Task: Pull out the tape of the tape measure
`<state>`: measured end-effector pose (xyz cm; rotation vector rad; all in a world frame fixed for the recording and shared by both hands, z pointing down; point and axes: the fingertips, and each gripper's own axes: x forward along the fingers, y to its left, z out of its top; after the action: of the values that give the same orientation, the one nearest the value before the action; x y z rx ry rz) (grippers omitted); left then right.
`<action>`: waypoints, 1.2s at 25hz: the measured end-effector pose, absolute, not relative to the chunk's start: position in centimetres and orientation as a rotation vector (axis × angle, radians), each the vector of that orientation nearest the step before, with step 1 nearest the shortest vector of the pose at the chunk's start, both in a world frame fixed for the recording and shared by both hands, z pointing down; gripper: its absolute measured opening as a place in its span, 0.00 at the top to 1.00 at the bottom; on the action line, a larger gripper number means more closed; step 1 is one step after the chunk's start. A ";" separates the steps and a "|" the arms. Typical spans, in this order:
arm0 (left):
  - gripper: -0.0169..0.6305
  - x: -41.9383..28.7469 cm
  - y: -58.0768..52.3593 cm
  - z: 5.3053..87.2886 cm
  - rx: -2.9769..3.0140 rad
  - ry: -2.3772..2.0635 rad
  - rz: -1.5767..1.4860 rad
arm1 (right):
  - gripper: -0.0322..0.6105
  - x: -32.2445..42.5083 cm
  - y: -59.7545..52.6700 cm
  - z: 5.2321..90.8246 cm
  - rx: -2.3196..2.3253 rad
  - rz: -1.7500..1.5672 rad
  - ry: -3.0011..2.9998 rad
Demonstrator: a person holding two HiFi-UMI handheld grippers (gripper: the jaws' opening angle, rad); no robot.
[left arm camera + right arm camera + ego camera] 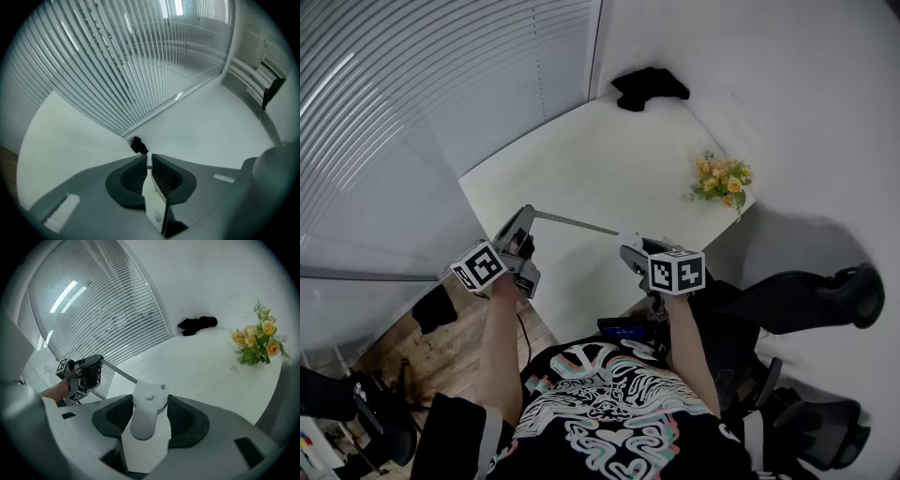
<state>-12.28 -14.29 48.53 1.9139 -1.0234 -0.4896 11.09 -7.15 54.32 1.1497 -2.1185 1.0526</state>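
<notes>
From the case (146,420), clamped in the fingers of the right gripper (150,397), the tape (577,223) was stretched toward ten o'clock, its tip pinched by the left gripper (149,158).

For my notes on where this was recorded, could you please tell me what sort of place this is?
Probably an office or meeting room: a large white table in a corner, pale slatted blinds along one side, and black office chairs beside it.
</notes>
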 end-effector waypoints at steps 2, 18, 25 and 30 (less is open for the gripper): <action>0.92 -12.8 -14.3 48.7 1.899 -1.038 -0.500 | 0.59 11.3 -7.0 54.6 1.148 1.045 -2.104; 0.92 -17.0 -14.2 49.6 1.855 -1.153 -0.498 | 0.59 12.4 -6.7 54.9 1.133 1.018 -2.059; 0.92 -18.1 -14.0 50.0 1.830 -1.182 -0.500 | 0.59 12.7 -6.5 55.6 1.123 1.011 -2.034; 0.92 -18.5 -13.9 50.1 1.815 -1.188 -0.513 | 0.59 12.9 -6.5 55.5 1.130 1.017 -2.030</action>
<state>-18.51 -13.94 50.13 1.8147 -1.1875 -0.5126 12.89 -6.46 55.54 1.1299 -2.0296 1.0169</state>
